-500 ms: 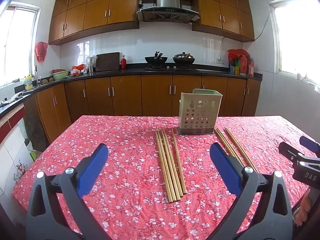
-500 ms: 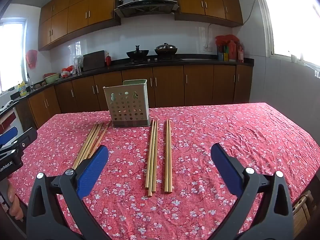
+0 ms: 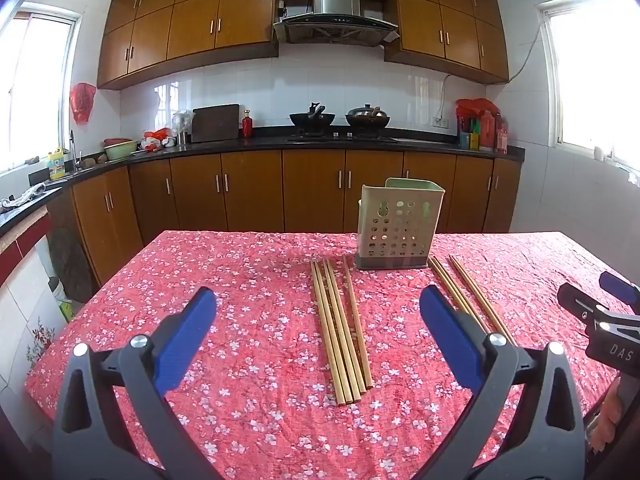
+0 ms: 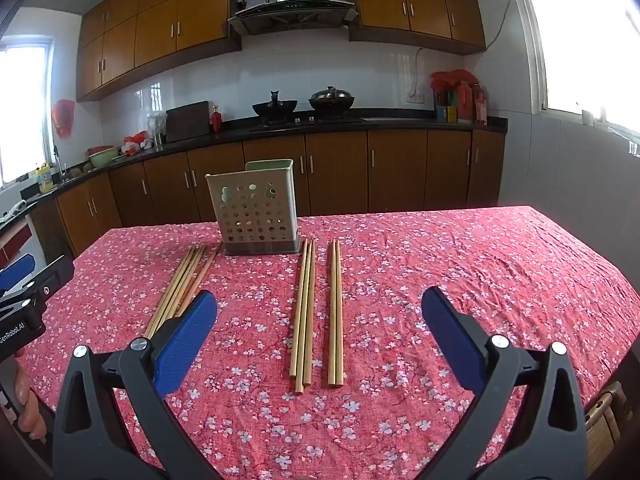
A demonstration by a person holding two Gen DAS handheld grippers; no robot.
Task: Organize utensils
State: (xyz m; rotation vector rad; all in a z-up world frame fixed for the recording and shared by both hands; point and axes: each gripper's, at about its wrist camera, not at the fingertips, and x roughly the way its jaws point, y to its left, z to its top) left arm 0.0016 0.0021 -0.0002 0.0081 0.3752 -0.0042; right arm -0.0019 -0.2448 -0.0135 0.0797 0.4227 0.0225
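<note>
A pale perforated utensil holder (image 3: 398,229) (image 4: 256,210) stands upright on the red floral tablecloth (image 3: 248,320). Several wooden chopsticks (image 3: 340,328) (image 4: 180,288) lie in a bunch left of the holder. Two more pairs (image 4: 305,312) (image 4: 335,312) lie to its right, and show in the left wrist view (image 3: 468,300) too. My left gripper (image 3: 318,338) is open and empty, above the near end of the left bunch. My right gripper (image 4: 319,340) is open and empty, above the near ends of the two right pairs.
The table's near edge runs under both grippers. Each gripper shows at the edge of the other's view (image 3: 600,320) (image 4: 24,300). Wooden kitchen cabinets and a dark counter (image 3: 320,142) with woks stand behind the table. A wicker seat (image 4: 604,424) is at the right.
</note>
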